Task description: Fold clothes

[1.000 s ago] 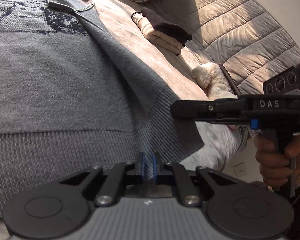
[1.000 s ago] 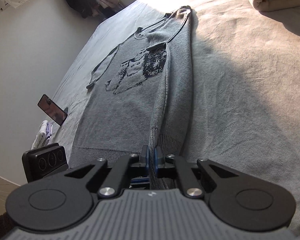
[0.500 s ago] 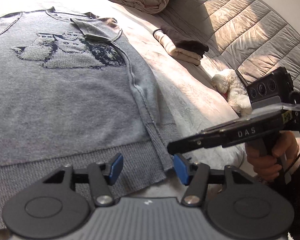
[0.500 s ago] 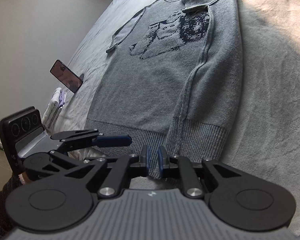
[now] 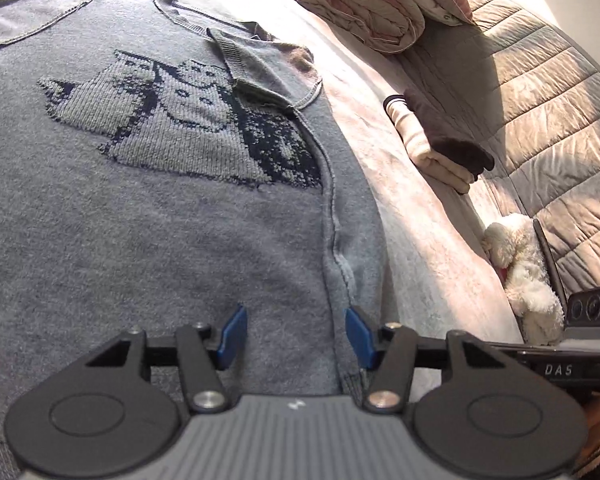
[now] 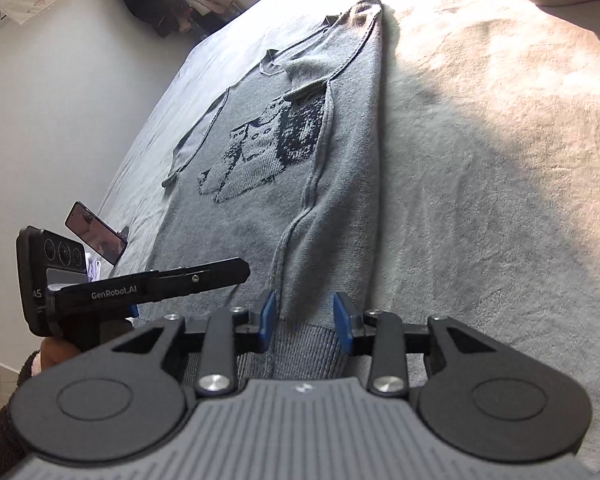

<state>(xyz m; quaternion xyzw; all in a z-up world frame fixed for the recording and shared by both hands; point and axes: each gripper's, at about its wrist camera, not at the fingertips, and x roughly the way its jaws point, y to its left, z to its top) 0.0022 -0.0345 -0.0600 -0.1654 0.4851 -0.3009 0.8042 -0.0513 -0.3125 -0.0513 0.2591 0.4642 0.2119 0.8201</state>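
Bed [image 6: 480, 200], grey sweater [image 5: 180, 240] flat beneath both tools, left tool [image 5: 292, 338] closing, right tool [image 6: 305, 316] opening, neither gripping.

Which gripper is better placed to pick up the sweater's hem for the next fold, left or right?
Probably right. The right gripper, jaws opening, hovers over the ribbed hem of the grey sweater. The left gripper, jaws closing slightly, sits farther up over the sweater's body, past the hem.
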